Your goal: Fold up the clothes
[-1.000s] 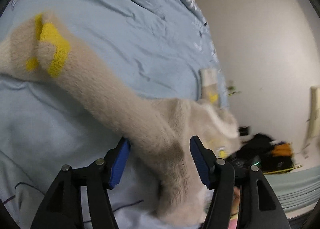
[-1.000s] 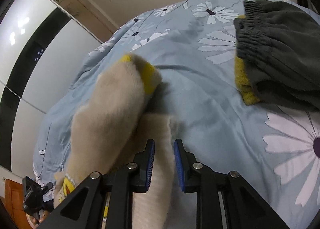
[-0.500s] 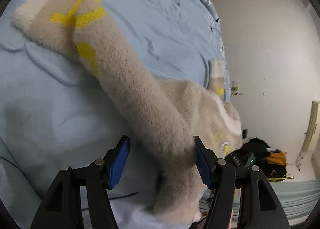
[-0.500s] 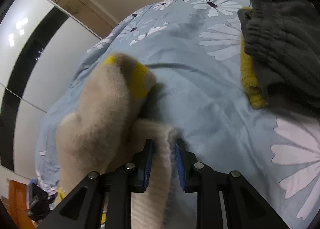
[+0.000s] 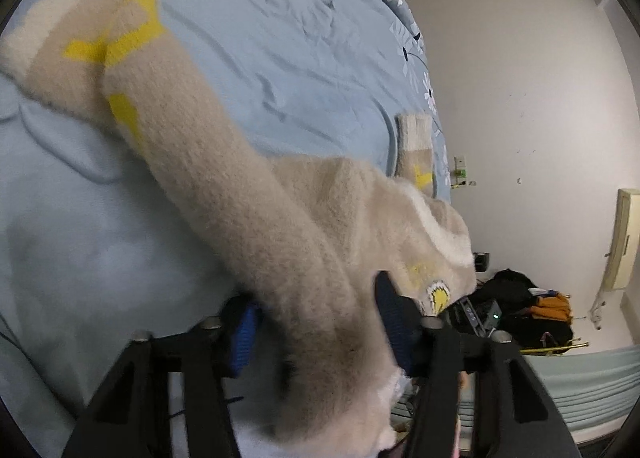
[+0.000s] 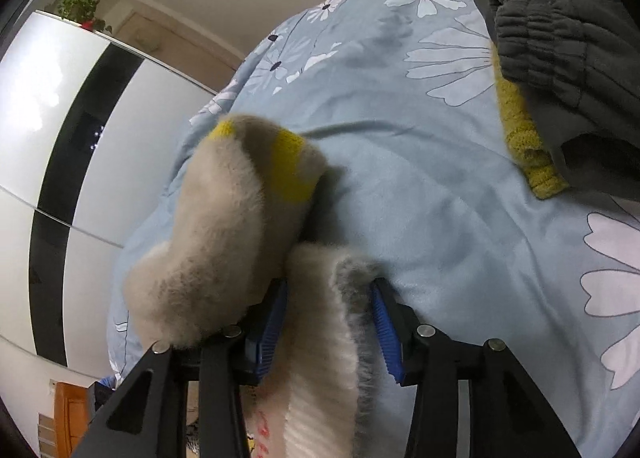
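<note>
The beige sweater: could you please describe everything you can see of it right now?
The beige sweater looks fuzzy and knitted, with yellow bands near the cream cuffs, a cream collar edge and a small yellow emblem. It lies partly folded on the blue floral bedspread, one sleeve stretched across it. The left gripper straddles that sleeve; the right gripper has the ribbed cream hem between its fingers.
</note>
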`<state>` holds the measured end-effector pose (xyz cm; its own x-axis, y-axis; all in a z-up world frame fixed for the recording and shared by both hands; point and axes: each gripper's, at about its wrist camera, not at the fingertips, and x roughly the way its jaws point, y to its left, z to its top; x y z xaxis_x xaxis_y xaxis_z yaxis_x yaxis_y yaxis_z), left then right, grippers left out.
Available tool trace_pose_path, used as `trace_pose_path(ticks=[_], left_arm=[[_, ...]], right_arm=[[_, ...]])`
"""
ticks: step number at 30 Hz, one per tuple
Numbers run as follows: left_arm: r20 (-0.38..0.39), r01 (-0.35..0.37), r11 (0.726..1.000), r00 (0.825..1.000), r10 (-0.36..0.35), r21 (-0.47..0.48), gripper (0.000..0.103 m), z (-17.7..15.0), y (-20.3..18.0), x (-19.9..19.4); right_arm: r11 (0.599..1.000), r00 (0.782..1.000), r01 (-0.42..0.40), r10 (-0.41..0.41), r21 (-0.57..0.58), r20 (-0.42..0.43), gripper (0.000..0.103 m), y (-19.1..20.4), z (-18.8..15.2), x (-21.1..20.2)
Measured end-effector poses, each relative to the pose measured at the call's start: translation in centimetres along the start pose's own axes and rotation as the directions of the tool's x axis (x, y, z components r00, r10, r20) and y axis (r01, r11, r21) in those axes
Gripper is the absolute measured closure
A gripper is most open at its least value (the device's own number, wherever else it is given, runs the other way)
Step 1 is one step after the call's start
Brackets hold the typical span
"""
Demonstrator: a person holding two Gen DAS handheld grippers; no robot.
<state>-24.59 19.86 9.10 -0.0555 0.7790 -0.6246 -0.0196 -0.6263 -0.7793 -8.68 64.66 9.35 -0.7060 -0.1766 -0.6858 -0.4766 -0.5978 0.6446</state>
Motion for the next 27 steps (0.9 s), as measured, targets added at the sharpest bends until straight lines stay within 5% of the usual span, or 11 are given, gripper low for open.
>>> trace_pose_path(ticks=[2, 7, 12, 16, 27], left_arm=[[0.013, -0.006, 1.0, 1.0, 0.006, 0.01, 0.069, -0.1, -0.2, -0.3], [0.047, -0.019, 0.999, 0.999, 0.017, 0.041, 0.079, -0.3, -0.7, -1.0], [0.093, 0.006, 0.994, 0.996, -0.016, 0.107, 0.083, 0.0, -3.0, -2.4], [0.096, 0.006, 0.994, 0.995, -0.016, 0.108, 0.083, 0.0, -3.5, -2.1], [0.043, 0.023, 0.997, 0.999, -0.026, 0.072, 0.083, 0.2, -1.7, -2.0]], right_arm=[[1.0, 1.0, -0.007, 0.006, -0.01, -0.01, 0.085, 0.3, -0.4, -0.3], [0.998, 0.997, -0.053, 0.055, -0.041, 0.051, 0.1, 2.2, -1.6, -4.0], [0.985, 0.972, -0.124, 0.144, -0.119, 0.183, 0.103, 4.3, -3.1, -11.6], [0.977, 0.971, -0.03, 0.079, -0.213, 0.225, 0.102, 5.2, -4.3, -16.2], [0.997, 0.999, -0.047, 0.048, -0.064, 0.011, 0.096, 0.5, -5.2, -7.6]])
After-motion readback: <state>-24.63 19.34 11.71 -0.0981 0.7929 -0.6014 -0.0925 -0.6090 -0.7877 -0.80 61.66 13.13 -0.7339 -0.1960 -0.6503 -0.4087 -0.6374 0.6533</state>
